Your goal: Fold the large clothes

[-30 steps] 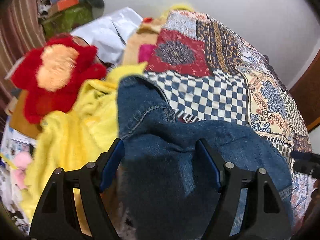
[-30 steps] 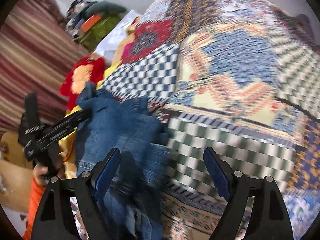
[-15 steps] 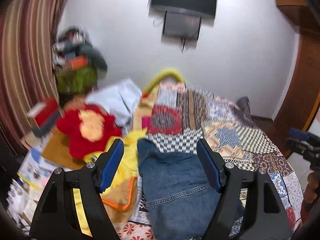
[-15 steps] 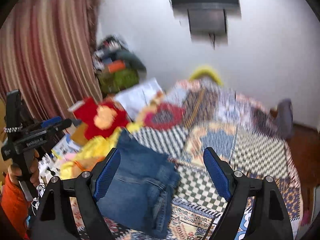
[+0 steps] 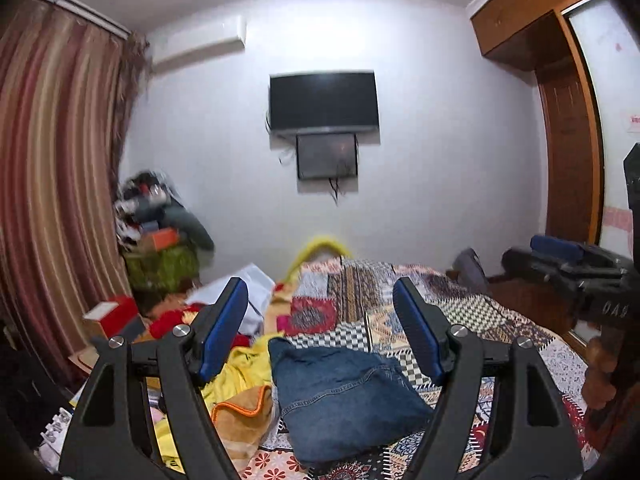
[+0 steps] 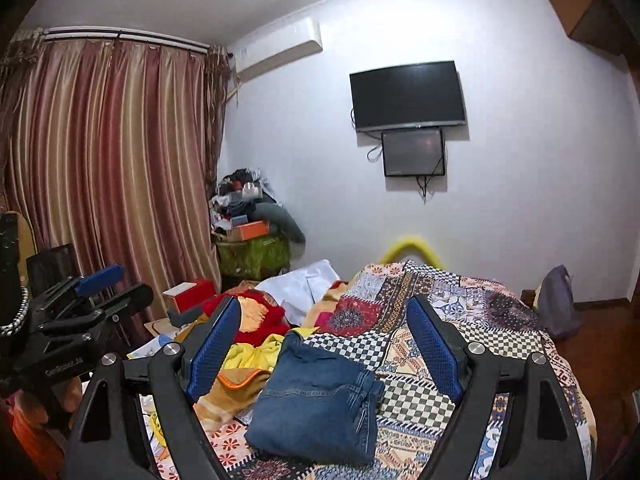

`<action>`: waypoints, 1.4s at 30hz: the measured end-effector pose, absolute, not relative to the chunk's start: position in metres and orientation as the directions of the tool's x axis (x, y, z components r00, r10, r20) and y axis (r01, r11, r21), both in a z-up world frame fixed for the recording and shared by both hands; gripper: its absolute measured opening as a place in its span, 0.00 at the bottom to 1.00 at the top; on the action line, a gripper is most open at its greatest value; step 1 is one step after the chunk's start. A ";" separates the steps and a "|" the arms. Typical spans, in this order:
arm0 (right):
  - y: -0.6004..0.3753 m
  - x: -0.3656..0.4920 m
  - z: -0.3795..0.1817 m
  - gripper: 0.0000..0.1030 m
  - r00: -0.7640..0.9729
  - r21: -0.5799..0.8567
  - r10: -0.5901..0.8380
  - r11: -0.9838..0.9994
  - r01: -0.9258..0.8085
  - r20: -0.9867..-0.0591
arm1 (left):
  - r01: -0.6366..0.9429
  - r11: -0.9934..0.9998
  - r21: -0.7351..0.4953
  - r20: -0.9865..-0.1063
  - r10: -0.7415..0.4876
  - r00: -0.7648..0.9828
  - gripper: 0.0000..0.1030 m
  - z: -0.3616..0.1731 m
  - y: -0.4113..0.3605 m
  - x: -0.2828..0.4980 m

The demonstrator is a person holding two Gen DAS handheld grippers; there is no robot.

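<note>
A: While both grippers hang in the air above the bed, where are the jeans (image 6: 316,400)?

B: Folded into a thick blue bundle on the patchwork bedspread (image 6: 452,344), below and ahead of the right gripper (image 6: 324,344), framed between its two blue pads but well beneath them. Nothing touches the denim.

A: How does the bundle look?

B: Roughly rectangular, dark denim, with a stitched seam curving across the top layer. On its right side the stacked folded edges show as several layers. From the left gripper (image 5: 320,332) the same jeans (image 5: 344,392) sit below and between the fingers, puffed up a little like a cushion, one corner pointing away toward the wall.

A: And the grippers themselves?

B: Both have their jaws standing wide apart with nothing between them. The right gripper (image 5: 568,264) shows at the right edge of the left camera's view, a hand (image 5: 600,376) wrapped around its handle; the left gripper (image 6: 96,292) shows at the left edge of the right camera's view.

A: What lies beside the jeans?

B: Just left of them, under the left finger of each gripper, a yellow garment (image 6: 252,354) and an orange-edged tan cloth (image 6: 228,390). Farther left and beyond, a red plush toy (image 6: 256,312). A black television (image 6: 408,96) hangs on the wall straight ahead.
</note>
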State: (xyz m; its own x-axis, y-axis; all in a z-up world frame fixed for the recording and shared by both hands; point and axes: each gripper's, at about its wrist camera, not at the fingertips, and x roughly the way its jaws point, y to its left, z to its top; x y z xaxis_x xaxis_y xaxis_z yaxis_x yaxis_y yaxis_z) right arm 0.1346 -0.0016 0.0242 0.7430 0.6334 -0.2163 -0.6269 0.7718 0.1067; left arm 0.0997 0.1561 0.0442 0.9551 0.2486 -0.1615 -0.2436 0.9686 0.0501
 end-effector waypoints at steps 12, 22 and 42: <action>-0.012 0.088 0.014 0.82 0.796 0.051 0.561 0.823 -0.566 -0.226 | -0.332 0.943 -0.032 -0.104 0.327 0.939 0.96 0.036 0.136 0.059; -0.011 0.088 0.010 1.00 0.819 0.042 0.522 0.848 -0.528 -0.238 | -0.335 0.942 -0.027 -0.142 0.328 0.934 1.00 0.026 0.137 0.064; -0.010 0.086 0.011 1.00 0.829 0.027 0.515 0.852 -0.522 -0.218 | -0.313 0.950 -0.017 -0.158 0.307 0.939 1.00 0.018 0.131 0.066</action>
State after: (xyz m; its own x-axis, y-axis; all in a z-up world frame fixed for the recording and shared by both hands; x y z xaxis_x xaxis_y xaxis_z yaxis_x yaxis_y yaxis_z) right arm 0.0865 -0.0104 0.0106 0.8291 0.5150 -0.2178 -0.5223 0.8523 0.0272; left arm 0.0664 0.1308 0.0179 0.9386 0.3067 -0.1578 -0.3132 0.9495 -0.0172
